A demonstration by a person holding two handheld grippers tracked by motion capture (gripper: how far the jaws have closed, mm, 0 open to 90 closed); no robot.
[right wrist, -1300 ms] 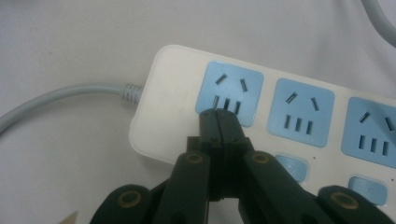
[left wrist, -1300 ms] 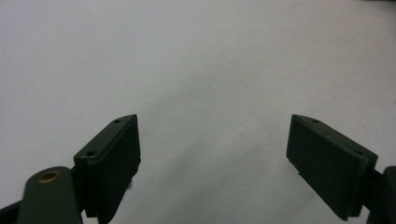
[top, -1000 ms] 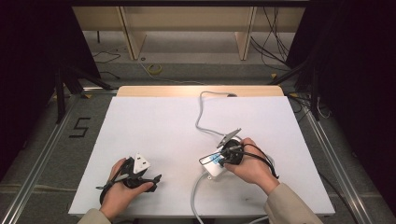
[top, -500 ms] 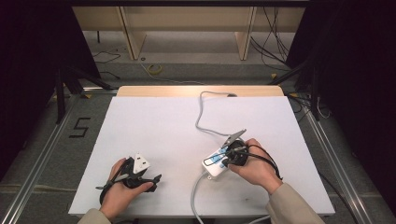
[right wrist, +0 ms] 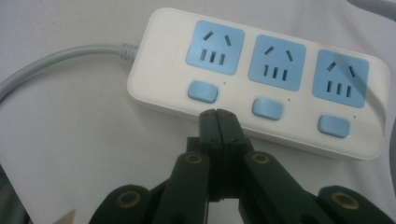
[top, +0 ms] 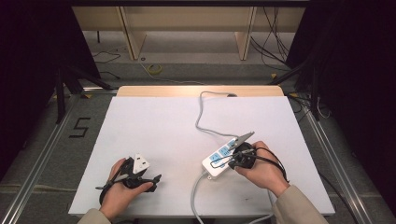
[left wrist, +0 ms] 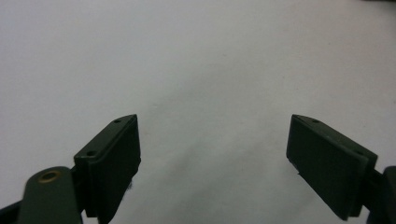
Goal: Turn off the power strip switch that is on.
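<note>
- While the left gripper [top: 135,175] rests unmoved at the near left of the white table [top: 154,126], its jaws gape wide on nothing.
- Right of centre lies the power strip [top: 223,156].
- The right gripper [right wrist: 218,122], jaws pressed together and empty, has crept nearer its switch buttons [right wrist: 202,91], likely to press one.

Lab recording bay: black curtains [top: 28,70], aluminium floor rails [top: 37,154], trailing cables [top: 275,28].

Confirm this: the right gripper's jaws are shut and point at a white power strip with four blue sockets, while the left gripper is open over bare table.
One thing is off: the power strip has three blue sockets, not four, as the right gripper view shows. The rest holds: the right gripper has its jaws shut and points at the strip, and the left gripper is open over the bare table.
</note>
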